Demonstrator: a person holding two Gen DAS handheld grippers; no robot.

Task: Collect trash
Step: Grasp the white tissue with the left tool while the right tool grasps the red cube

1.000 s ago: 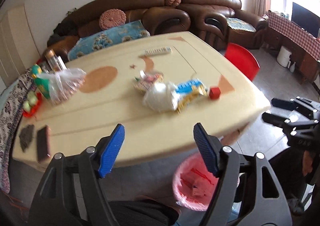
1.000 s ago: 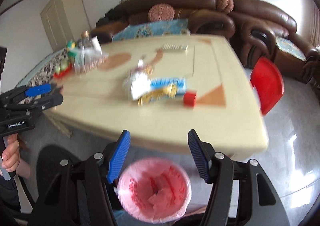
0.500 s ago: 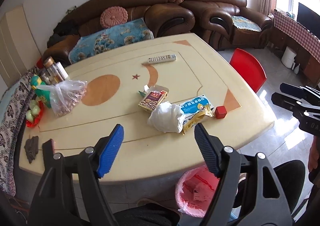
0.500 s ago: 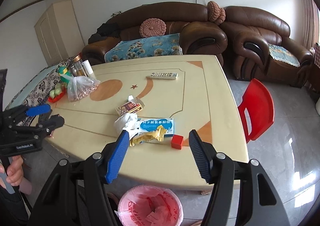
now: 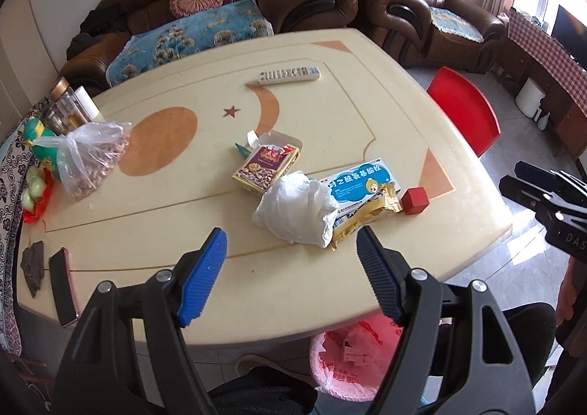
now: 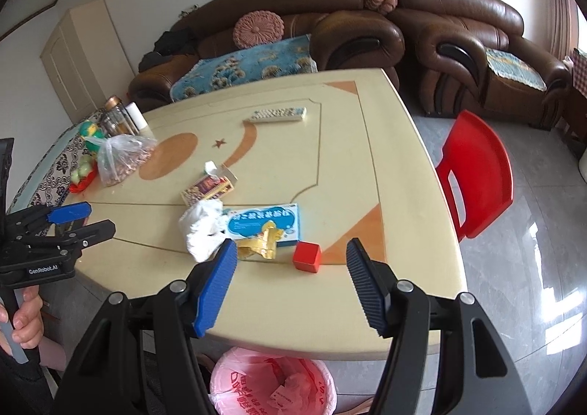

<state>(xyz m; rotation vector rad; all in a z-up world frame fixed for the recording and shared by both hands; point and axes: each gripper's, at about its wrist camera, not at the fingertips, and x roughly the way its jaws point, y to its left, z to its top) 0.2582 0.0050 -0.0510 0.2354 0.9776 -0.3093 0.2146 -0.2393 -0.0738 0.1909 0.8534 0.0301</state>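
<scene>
Scene: Both grippers hover above the near edge of a cream table (image 5: 183, 224), trash clustered ahead.
Left gripper (image 5: 290, 253): jaws wide, holding nothing, aimed at the tissue (image 5: 297, 209).
Right gripper (image 6: 288, 261): jaws wide, holding nothing, nearest the gold wrapper (image 6: 262, 248) and red cube (image 6: 306, 257).
Trash: tissue, wrapper, blue box (image 5: 357, 180) and snack box (image 5: 265, 167) lie touching or overlapping mid-table.
Bin (image 6: 271, 383): pink-lined, on the floor under the near edge.
Risk: overlap could drag a neighbouring piece off the table's edge.
Risk: soft tissue may slip from a shallow pinch.
Risk: the remote (image 5: 288, 74), nut bag (image 5: 91, 162) and phone (image 5: 62, 286) could be mistaken for rubbish.
</scene>
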